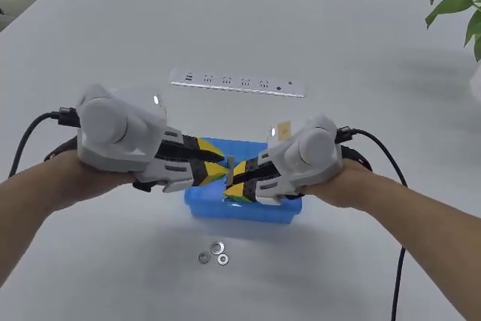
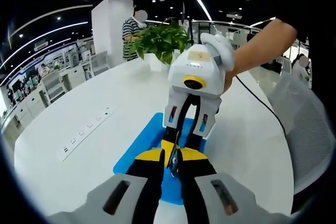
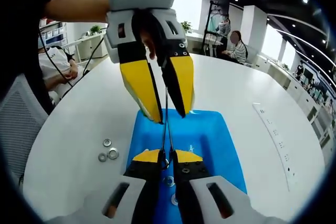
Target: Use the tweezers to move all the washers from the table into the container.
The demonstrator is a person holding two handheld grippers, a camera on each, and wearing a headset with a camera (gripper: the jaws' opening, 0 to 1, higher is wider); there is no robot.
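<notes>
The tweezers (image 3: 166, 124) are being held up over the blue container (image 1: 240, 213), which sits between the middle of the desk (image 1: 113, 35) and its near edge. Both grippers are brought nose to nose above it. The left gripper (image 1: 217, 170) is seen with its fingers (image 2: 152, 163) pressed almost together on one end of the thin metal strip, and the right gripper (image 1: 234, 186) is likewise clamped narrowly on the other end, so the tool is shared between the two. Three washers (image 1: 215, 253) are left lying in a tight cluster on the desk, between the container and the near edge, well apart from the tweezer tips. A couple of washers (image 3: 169, 181) appear to be lying on the container floor. The washers are judged to be light, hard, flat and slick on the smooth top, so they are likely to skate away if nudged. A grip across the rim, with one tweezer tip through the hole, looks safest. The tweezers themselves are springy and thin, and are best squeezed near mid-length.
</notes>
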